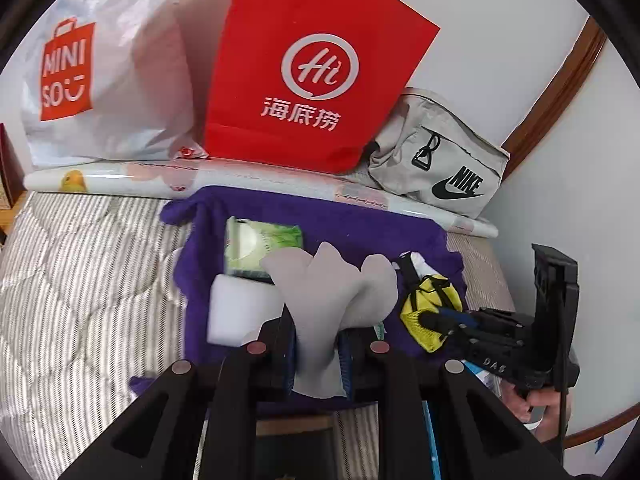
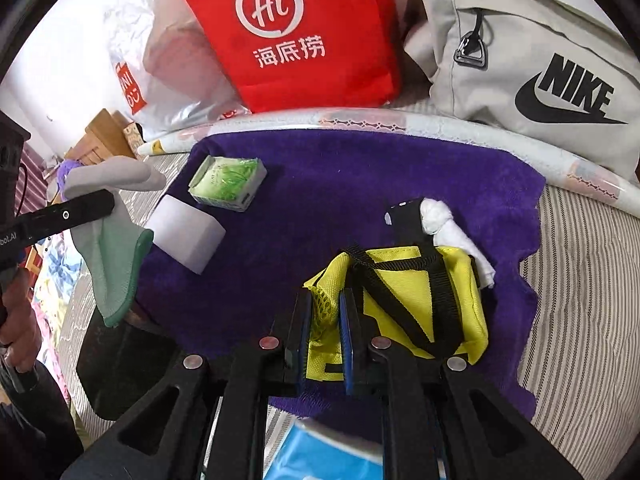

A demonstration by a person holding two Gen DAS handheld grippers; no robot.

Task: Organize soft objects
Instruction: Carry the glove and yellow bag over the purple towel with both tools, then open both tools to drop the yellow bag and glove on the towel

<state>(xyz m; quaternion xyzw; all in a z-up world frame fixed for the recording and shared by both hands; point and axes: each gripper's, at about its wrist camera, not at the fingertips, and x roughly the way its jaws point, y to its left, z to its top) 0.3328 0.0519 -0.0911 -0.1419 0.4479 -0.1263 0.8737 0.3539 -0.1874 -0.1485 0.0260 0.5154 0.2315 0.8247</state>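
L gripper (image 1: 316, 354) clamped on grey glove (image 1: 332, 296); R gripper (image 2: 325, 344) clamped on yellow pouch (image 2: 404, 304).

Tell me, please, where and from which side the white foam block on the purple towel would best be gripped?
Grip the white foam block across its two long flat sides, coming down from above. It lies flat on the purple towel, top face exposed, with a clear gap to the green tissue pack. Both grippers are full, though: the left gripper holds a grey glove, the right gripper a yellow pouch.
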